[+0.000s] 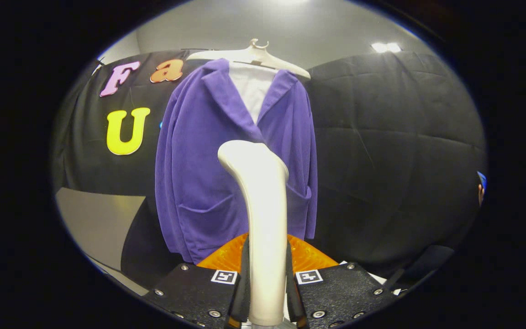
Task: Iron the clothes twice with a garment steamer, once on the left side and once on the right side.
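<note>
Gripper (266, 292) fingers clamp the cream plastic steamer handle (263, 219), long axis upright. Steamer head sits approx. at centre front of the purple corduroy jacket (199, 183) hung straight ahead; L/R panels flank it.

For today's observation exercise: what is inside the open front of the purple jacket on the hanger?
Between the lapels of the purple jacket a white garment shows, under the hanger. Lower down, the jacket and the steamer, clamped in the gripper, cover the rest.

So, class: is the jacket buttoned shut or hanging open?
Open: the jacket hangs with its front parted over a white lining, beyond the steamer that the gripper clamps.
</note>
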Motion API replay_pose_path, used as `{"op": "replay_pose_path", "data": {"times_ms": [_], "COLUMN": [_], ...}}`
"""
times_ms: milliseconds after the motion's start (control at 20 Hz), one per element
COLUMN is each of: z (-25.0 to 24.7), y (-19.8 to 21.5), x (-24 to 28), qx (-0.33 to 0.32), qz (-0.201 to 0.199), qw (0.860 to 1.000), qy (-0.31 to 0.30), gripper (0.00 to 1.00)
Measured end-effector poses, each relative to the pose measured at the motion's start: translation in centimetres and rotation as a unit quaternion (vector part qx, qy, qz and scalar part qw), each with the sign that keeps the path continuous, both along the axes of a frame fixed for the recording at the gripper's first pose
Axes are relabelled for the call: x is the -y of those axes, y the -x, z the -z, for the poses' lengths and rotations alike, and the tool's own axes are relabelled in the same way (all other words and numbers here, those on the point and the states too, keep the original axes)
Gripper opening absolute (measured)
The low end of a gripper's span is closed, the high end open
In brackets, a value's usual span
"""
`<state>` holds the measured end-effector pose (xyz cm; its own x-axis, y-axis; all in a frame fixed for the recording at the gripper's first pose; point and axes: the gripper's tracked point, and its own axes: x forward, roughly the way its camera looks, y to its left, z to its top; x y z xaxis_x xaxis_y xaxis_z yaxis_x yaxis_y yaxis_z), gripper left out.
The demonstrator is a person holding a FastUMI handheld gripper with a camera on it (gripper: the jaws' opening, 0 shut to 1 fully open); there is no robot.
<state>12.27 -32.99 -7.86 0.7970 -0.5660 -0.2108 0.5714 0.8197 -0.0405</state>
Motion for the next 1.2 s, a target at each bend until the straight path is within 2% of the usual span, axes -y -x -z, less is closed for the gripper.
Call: {"op": "replay_pose_path", "data": {"times_ms": [300,650,950,1200], "z": [-5.1,-10.9,-15.6,-14.2], "y": [-0.5,-3.1,-5.1,-8.9], "x": [2.7,5.5,9.3,11.3], "qx": [0.051,0.105,0.167,0.151], "qz": [-0.022,-0.039,-0.011,-0.002], "qw": [0.998,0.994,0.985,0.987], "qy": [0.004,0.017,0.037,0.055], "gripper": [0.32,0.32,0.32,0.32]}}
